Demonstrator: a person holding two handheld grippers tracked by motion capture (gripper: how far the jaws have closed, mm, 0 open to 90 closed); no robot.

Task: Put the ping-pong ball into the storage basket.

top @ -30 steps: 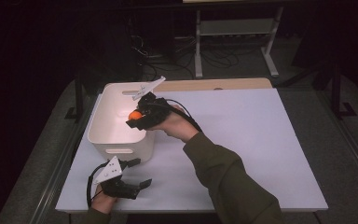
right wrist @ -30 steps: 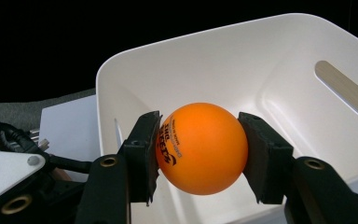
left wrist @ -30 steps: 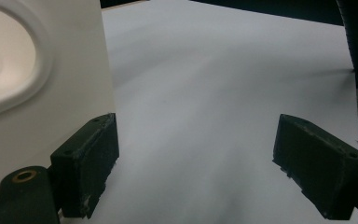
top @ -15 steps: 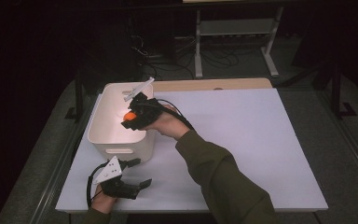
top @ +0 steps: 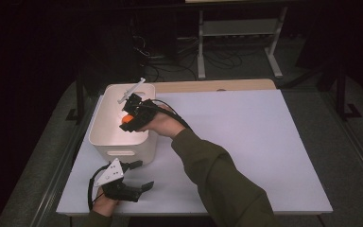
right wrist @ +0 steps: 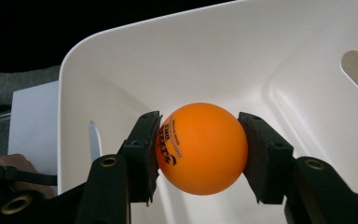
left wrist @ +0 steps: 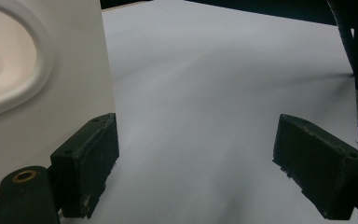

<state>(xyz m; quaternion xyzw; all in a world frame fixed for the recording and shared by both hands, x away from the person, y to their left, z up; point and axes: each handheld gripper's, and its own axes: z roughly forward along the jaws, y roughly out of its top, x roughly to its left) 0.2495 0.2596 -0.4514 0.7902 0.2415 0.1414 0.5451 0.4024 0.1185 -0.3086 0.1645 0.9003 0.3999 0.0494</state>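
Now: right gripper [right wrist: 198, 154] fingers clamped on the glossy orange plastic ball [right wrist: 200, 147], poised over the white rounded plastic bin [top: 105, 137], likely for dropping in. Left gripper [top: 139, 176] fingers apart, idle on the white surface [top: 264, 151] beside the bin.

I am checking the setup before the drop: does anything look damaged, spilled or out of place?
Nothing stands out. The orange ball is clamped squarely in the right gripper over the upright white bin.
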